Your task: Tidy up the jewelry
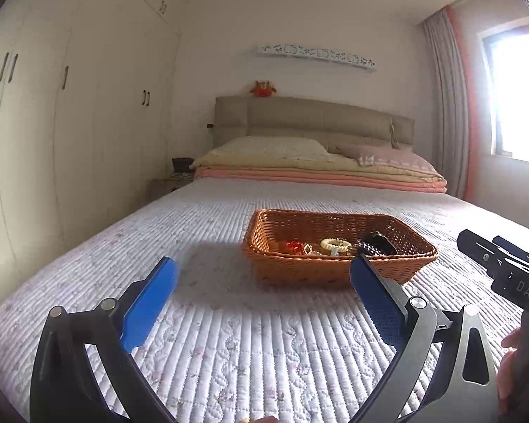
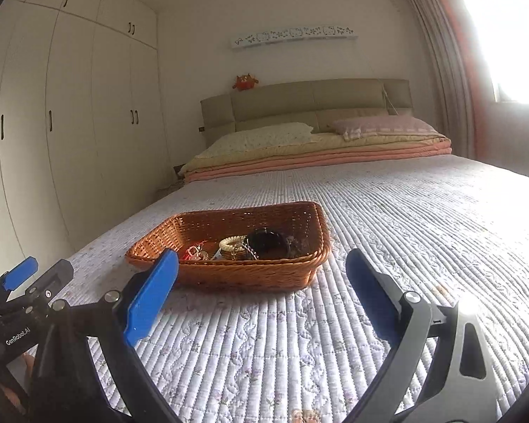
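A brown wicker basket (image 1: 271, 225) sits on the quilted bed ahead of both grippers; it also shows in the right wrist view (image 2: 299, 218). Inside lie a red piece (image 1: 293, 246), a cream beaded bracelet (image 1: 335, 244) and a black bracelet (image 1: 377, 243); the right wrist view shows the red piece (image 2: 194, 252), the cream bracelet (image 2: 232, 243) and the black bracelet (image 2: 268, 241). My left gripper (image 1: 262, 268) is open and empty, just short of the basket. My right gripper (image 2: 261, 261) is open and empty, at the basket's near wall.
The white quilted bedspread (image 1: 229, 335) spreads all around. Folded blankets and pillows (image 1: 317, 169) lie at the headboard. Wardrobes (image 1: 70, 123) line the left wall. A window with curtain (image 1: 511, 98) is on the right. A small item (image 2: 441, 290) lies on the quilt at right.
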Demonstrator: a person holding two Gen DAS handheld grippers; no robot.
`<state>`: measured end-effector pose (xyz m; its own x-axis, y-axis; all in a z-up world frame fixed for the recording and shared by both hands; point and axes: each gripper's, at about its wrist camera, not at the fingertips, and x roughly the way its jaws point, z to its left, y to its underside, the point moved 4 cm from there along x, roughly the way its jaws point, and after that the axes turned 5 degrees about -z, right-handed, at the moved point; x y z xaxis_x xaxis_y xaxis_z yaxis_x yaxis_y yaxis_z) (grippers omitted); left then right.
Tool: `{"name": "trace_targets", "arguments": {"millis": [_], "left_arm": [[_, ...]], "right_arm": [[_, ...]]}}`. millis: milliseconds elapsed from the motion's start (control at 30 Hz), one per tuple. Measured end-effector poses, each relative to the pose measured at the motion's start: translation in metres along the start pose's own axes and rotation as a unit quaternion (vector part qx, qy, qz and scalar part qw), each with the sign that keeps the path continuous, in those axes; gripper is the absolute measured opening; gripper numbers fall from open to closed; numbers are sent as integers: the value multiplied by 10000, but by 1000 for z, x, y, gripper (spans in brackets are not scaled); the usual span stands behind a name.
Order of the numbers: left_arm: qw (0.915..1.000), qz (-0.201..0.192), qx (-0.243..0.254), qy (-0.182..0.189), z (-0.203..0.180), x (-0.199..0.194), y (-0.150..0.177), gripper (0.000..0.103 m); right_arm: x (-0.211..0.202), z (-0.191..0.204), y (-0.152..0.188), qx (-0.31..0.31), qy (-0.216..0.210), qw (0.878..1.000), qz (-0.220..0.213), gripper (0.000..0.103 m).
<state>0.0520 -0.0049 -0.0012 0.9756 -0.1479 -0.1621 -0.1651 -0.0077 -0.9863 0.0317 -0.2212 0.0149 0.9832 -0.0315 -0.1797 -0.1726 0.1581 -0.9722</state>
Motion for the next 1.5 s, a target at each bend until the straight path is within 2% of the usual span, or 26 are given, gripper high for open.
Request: {"name": "trace_targets", "arguments": {"millis": [233,400,1500], "left_arm": [[9996,274,-101,27,2,12,5,95],[9993,334,-186,-58,6,14,6,95],[9990,414,-143,-93,3,13,5,95]], "right_arm": [[-1,15,4,-404,130,9991,-42,91],[1,20,8,-554,203,9982,-43,91],[7,12,8,-416,176,9989,126,93]]}}
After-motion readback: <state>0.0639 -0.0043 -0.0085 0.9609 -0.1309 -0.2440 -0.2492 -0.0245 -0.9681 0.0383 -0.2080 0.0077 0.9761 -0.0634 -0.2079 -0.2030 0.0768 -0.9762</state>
